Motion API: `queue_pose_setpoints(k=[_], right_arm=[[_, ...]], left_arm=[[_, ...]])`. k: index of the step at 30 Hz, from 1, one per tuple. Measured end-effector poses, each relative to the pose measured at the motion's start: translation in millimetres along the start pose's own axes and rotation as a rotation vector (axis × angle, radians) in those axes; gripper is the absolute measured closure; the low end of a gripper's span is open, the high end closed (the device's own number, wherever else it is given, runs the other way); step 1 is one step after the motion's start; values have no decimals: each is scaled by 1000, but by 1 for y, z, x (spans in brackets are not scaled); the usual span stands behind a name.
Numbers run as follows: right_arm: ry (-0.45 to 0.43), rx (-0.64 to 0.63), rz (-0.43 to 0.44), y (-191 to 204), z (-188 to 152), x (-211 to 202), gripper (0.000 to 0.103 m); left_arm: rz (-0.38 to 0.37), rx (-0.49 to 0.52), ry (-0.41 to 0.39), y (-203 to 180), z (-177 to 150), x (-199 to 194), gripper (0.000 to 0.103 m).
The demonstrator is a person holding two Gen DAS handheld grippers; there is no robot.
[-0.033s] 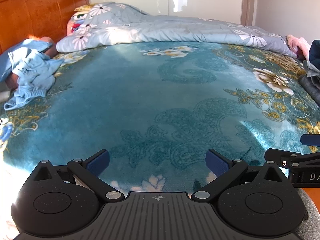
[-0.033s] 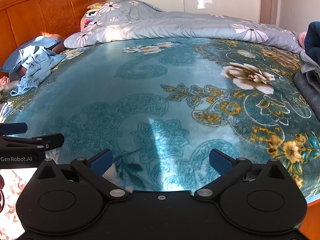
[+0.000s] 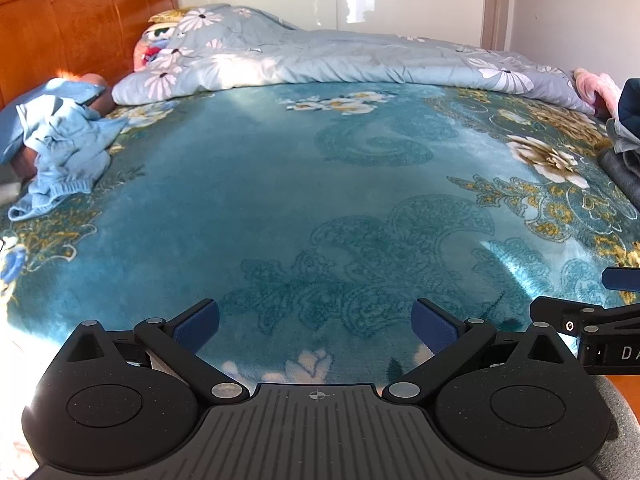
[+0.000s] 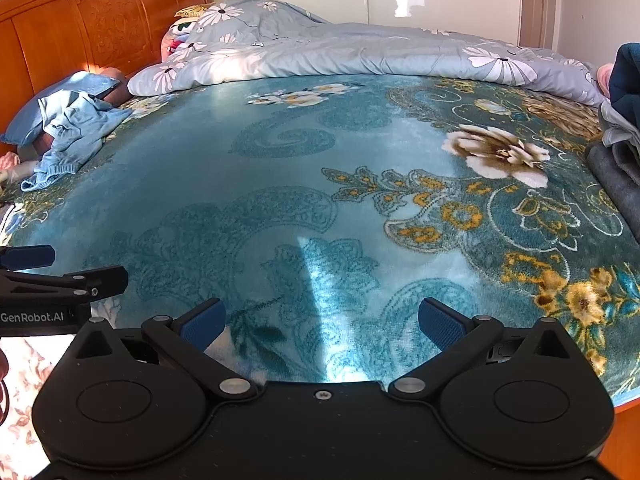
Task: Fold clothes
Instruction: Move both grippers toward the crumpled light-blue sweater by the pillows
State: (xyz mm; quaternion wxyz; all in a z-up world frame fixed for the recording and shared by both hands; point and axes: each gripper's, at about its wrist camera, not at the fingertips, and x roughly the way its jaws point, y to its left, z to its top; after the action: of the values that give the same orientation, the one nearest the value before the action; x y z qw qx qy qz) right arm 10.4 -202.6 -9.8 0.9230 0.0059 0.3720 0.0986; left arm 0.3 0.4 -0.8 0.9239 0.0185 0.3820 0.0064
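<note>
Cut off at the bed's (image 3: 280, 200) right edge: folded dark grey cloth (image 4: 616, 176) under a navy garment, shapes unclear. Crumpled light blue ribbed-hem garment (image 3: 60, 152) at the plush teal bed's far left by the wooden headboard (image 3: 80, 28). Well apart from it, left tongs (image 3: 315, 322) and right tongs (image 4: 322, 322) spread wide, pinching nothing, low over the bed's near edge.

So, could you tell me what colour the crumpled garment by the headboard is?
Light blue garment; the left wrist view shows it best.
</note>
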Motion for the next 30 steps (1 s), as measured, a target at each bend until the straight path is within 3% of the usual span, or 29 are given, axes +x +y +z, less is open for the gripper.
queue_pose_setpoints(k=[16,19,22,25,28,30], right_arm=[[11,-4,-4,3,-3,5,1],[15,-5,2,2,-2,7,1],[4,0,3,-2,1,9,1],[-21,-3,-21,-11,9,12,1],[-48,20,-52,-25,21,20,1],[-62,48,-73,-35,28,26,1]], left_arm=[[18,5,19,0,-4,6,0],[30,-4,-24,10,1,7,0],[113,-51,-157,48,27,9,0],[143,-246,-273,116,59,21,0],[132,-371,-301,183,83,42,0],[256,-371,-304,215,93,58,0]])
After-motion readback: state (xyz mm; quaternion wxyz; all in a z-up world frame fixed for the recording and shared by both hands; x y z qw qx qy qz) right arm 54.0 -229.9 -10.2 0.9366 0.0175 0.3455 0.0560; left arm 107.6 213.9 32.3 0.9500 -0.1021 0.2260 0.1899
